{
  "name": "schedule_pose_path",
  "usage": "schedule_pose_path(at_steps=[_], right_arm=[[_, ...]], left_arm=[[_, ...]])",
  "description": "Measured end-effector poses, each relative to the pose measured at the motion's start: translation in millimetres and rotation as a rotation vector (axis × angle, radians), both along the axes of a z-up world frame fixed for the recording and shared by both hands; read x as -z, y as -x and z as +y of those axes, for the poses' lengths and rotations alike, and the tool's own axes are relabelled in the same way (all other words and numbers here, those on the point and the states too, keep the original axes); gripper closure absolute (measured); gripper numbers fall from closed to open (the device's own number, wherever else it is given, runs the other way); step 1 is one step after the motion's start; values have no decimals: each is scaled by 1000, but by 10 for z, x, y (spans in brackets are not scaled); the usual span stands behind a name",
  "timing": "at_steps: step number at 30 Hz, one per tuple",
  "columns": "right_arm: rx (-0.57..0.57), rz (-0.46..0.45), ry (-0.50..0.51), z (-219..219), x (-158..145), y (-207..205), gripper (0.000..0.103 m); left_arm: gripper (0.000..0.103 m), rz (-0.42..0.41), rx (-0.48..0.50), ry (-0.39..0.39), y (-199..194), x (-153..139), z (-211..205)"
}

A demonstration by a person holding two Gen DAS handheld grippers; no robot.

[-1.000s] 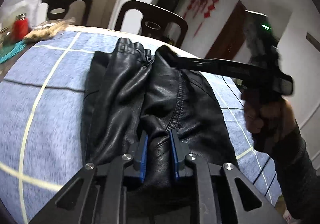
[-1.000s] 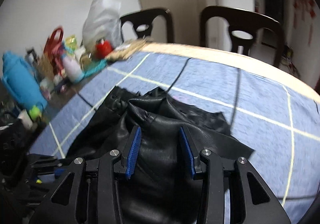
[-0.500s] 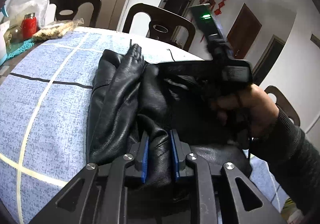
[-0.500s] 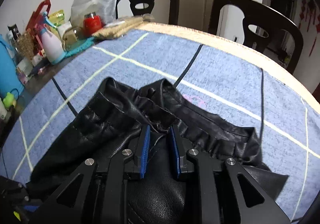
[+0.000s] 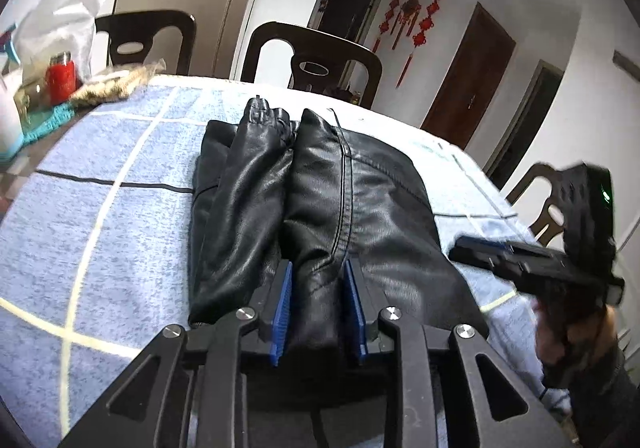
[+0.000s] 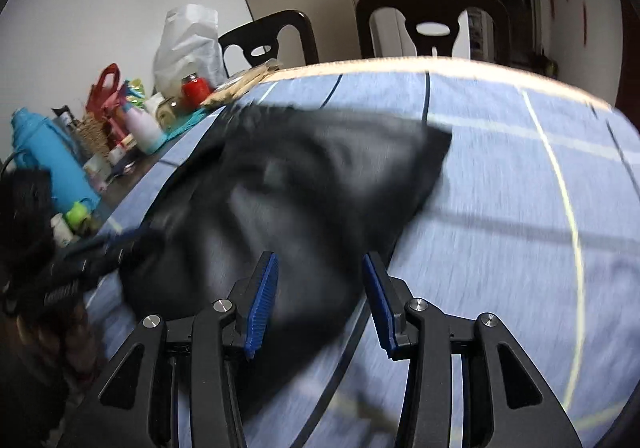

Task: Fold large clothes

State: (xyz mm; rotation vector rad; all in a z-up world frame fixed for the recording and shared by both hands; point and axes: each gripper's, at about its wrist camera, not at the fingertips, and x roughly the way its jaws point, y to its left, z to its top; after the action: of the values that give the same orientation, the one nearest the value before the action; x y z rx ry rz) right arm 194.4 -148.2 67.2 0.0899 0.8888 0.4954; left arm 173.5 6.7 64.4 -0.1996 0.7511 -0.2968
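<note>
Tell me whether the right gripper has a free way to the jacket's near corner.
Probably yes. The right gripper hangs over the jacket with its fingers opening and nothing pinched between them. Only bare blue cloth lies beside it, though the view is blurred.

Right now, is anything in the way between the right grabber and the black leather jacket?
No, nothing visible is. The right gripper hangs right over the black leather jacket, jaws opening, only jacket edge below them. The left gripper has a jacket fold between its opening jaws.
</note>
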Motion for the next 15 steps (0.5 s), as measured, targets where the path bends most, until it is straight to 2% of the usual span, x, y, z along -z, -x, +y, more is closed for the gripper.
schedule_pose_path(at_steps=[3, 6, 9, 15], right_arm=[[11, -7, -5, 61, 125, 114, 58], [23, 32, -26, 42, 201, 21, 52], [45, 16, -16, -12, 80, 100, 52], [52, -12, -55, -103, -73, 470, 51]], left_arm=[[74, 17, 1, -15, -40, 91, -39], [71, 36, -11, 13, -105, 111, 1], [71, 27, -23, 40, -14, 2, 81], [65, -2, -54, 30, 303, -134, 159]])
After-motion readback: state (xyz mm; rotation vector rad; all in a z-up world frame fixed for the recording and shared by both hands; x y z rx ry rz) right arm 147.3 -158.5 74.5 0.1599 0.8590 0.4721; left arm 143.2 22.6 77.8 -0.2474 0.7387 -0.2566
